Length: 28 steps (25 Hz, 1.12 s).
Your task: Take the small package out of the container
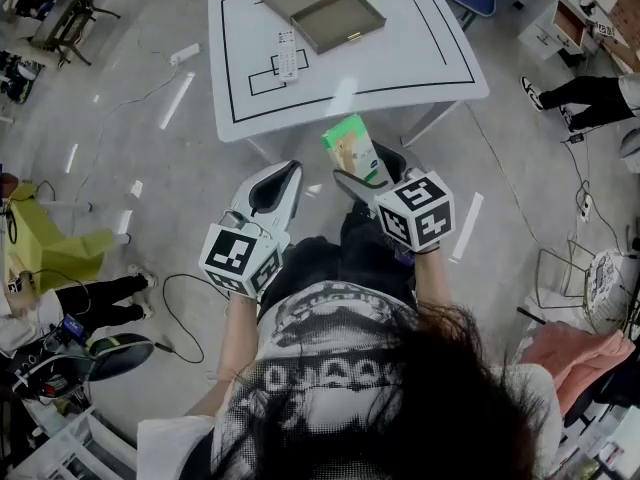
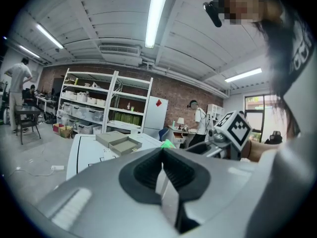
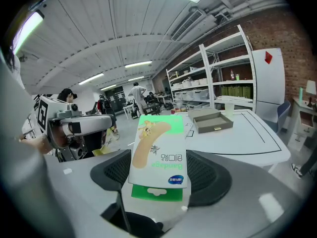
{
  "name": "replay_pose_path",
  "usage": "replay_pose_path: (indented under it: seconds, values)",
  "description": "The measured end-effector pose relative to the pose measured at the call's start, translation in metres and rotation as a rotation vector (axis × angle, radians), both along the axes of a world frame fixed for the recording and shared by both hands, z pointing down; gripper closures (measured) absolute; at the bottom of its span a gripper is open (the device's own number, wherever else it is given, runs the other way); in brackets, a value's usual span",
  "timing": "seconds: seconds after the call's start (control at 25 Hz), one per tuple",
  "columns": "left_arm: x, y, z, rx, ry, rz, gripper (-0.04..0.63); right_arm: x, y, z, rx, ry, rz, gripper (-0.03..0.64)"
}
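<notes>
A small green and white bandage package stands upright between the jaws of my right gripper, which is shut on its lower end; up close, the package fills the middle of the right gripper view. My left gripper is beside it at the left, shut and empty, its pads meeting at the tip. Both grippers hang over the floor, in front of the white table. The grey open container lies at the table's far side, and its tray looks empty.
A white remote lies on the table left of the container. Cables trail over the floor at the left. People sit at the left and at the far right. Shelves line the brick wall behind the table.
</notes>
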State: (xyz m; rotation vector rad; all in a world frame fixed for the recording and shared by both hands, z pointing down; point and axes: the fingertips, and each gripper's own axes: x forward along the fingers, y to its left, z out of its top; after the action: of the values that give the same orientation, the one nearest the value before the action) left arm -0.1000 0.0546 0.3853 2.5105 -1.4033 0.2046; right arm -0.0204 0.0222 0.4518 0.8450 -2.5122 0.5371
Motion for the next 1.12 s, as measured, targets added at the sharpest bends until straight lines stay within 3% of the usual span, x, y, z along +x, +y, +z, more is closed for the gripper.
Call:
replay_pose_path:
  seconds: [0.48,1.12]
  values:
    - [-0.005,0.056,0.008,-0.014,0.02,0.059,0.595,-0.003,0.065,0.005,-0.034,0.003,0.071,0.256]
    - [0.002,0.067,0.008,-0.004,0.022,0.082,0.595,0.004,0.075,0.004,-0.024,0.004,0.095,0.256]
